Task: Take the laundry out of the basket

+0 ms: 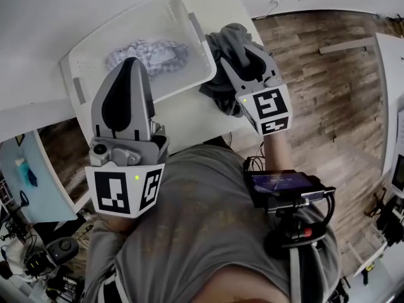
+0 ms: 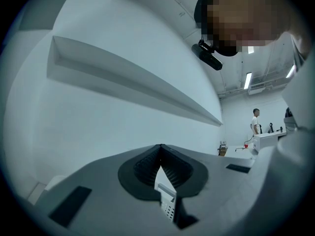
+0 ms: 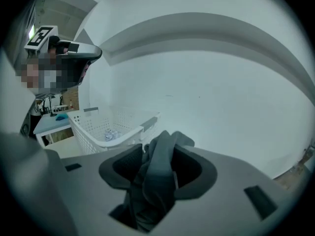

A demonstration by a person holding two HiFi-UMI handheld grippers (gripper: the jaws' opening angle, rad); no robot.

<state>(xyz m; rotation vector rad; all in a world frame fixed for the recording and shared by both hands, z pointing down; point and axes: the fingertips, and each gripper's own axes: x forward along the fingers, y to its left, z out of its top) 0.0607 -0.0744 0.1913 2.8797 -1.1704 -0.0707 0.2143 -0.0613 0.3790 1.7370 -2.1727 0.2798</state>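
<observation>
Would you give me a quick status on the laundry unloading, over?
Left tongs shut, empty, near basket. Right tongs parted, dark grey garment bunched between them, on table beside basket. Patterned cloth in basket, not yet taken. Nothing in the way.

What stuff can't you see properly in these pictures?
Patterned cloth in the basket: head view, left gripper covers part.
Grey garment: head view, right gripper covers its middle.
Basket, left gripper view: only a sliver between the jaws.
Distant person, left gripper view: too small.

Gry garment (image 1: 228, 38) crumpled, just beside wht basket (image 1: 126, 30)
</observation>
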